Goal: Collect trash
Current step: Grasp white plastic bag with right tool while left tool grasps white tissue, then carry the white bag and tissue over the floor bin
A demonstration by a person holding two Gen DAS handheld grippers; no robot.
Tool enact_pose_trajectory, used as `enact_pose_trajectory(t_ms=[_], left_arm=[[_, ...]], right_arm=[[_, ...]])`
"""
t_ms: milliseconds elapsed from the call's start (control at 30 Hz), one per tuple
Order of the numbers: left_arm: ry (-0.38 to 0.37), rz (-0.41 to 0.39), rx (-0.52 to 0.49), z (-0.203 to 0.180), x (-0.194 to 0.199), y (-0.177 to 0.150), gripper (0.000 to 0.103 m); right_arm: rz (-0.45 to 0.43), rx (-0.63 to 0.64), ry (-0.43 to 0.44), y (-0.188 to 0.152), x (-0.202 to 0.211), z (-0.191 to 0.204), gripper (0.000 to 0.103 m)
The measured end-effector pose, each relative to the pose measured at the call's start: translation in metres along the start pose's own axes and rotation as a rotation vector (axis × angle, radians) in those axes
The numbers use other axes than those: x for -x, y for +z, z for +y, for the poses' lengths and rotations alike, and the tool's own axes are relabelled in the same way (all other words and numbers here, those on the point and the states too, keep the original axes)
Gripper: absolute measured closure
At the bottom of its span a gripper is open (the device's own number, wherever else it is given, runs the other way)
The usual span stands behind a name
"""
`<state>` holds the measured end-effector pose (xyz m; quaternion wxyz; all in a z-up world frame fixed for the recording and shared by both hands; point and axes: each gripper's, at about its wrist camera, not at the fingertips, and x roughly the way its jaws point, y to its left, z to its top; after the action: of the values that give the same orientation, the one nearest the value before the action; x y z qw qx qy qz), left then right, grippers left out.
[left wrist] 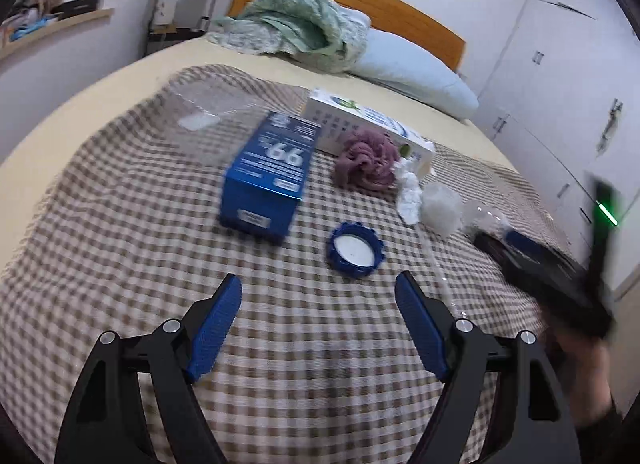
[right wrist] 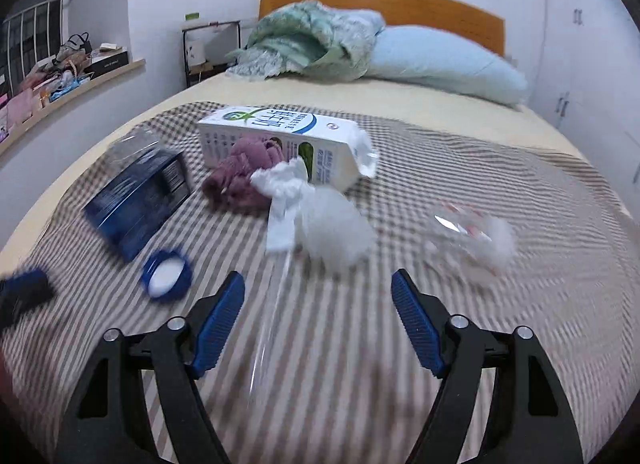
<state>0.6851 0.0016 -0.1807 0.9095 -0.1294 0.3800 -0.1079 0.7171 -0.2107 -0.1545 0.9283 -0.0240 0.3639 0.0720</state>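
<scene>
Both jaws wide, empty: left gripper (left wrist: 318,290) near round blue plastic lid (left wrist: 354,249), right gripper (right wrist: 318,288) near crumpled white tissue (right wrist: 288,192), over checked brown blanket (left wrist: 120,232).

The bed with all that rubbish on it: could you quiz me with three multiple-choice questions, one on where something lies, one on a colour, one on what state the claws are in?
1. Where does the blue lid lie?
A. on the pillow
B. on the checked blanket, near the blue box
C. inside the white carton

2. What colour is the crumpled cloth against the carton?
A. yellow
B. black
C. dull purple

3. How is the left gripper?
A. open, nothing between its fingers
B. shut on the lid
C. shut on the carton

Answers:
1 B: the lid sits on the checks beside the box's near end.
2 C: the cloth shows dull purple in both views.
3 A: only blanket shows between the blue pads.
</scene>
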Motion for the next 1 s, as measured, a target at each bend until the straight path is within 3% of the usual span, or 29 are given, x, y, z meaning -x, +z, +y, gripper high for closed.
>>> enact_pose_trajectory(t_ms=[100,167,200,233,367,500,567,667,767,833,867,933,1000], left_arm=[[0.032,-0.03,-0.088,-0.013,-0.003,-0.002,0.027],[0.023,-0.047,-0.13,-0.022,-0.003,0.0,0.027],[0.003,-0.053,-0.139,-0.026,-0.003,0.002,0.027],[-0.019,-0.06,-0.136,-0.031,-0.004,0.007,0.027],[-0.072,-0.017,-0.102,-0.05,-0.026,0.034,0.027],[-0.146,0.128,-0.051,-0.087,-0.079,0.069,0.027],[-0.102,0.203,-0.051,-0.106,-0.114,0.085,0.027],[0.0,0.21,-0.017,-0.12,-0.159,0.101,0.028],[0.065,0.279,-0.021,-0.126,-0.196,0.103,0.029],[0.131,0.307,0.001,-0.123,-0.21,0.098,0.051],[0.147,0.301,0.01,-0.123,-0.209,0.097,0.056],[0.12,0.306,0.016,-0.124,-0.2,0.096,0.081],[0.081,0.316,0.027,-0.127,-0.184,0.094,0.096]], right_arm=[[0.058,-0.023,0.005,0.014,-0.042,-0.011,0.037],[0.08,-0.076,0.06,0.017,-0.058,-0.021,0.064],[0.091,-0.107,0.091,0.016,-0.061,-0.027,0.087],[0.088,-0.121,0.093,0.013,-0.058,-0.032,0.095],[0.025,-0.13,0.053,0.002,-0.02,-0.056,0.098],[-0.027,-0.144,0.024,-0.014,0.02,-0.084,0.098],[-0.039,-0.139,0.018,-0.023,0.036,-0.094,0.098],[-0.044,-0.12,0.032,-0.036,0.054,-0.102,0.098],[-0.039,-0.107,0.046,-0.046,0.061,-0.1,0.098],[-0.031,-0.093,0.055,-0.053,0.065,-0.099,0.098],[-0.033,-0.088,0.048,-0.056,0.068,-0.1,0.098],[-0.033,-0.101,0.047,-0.063,0.073,-0.101,0.098],[-0.037,-0.122,0.039,-0.067,0.08,-0.105,0.098]])
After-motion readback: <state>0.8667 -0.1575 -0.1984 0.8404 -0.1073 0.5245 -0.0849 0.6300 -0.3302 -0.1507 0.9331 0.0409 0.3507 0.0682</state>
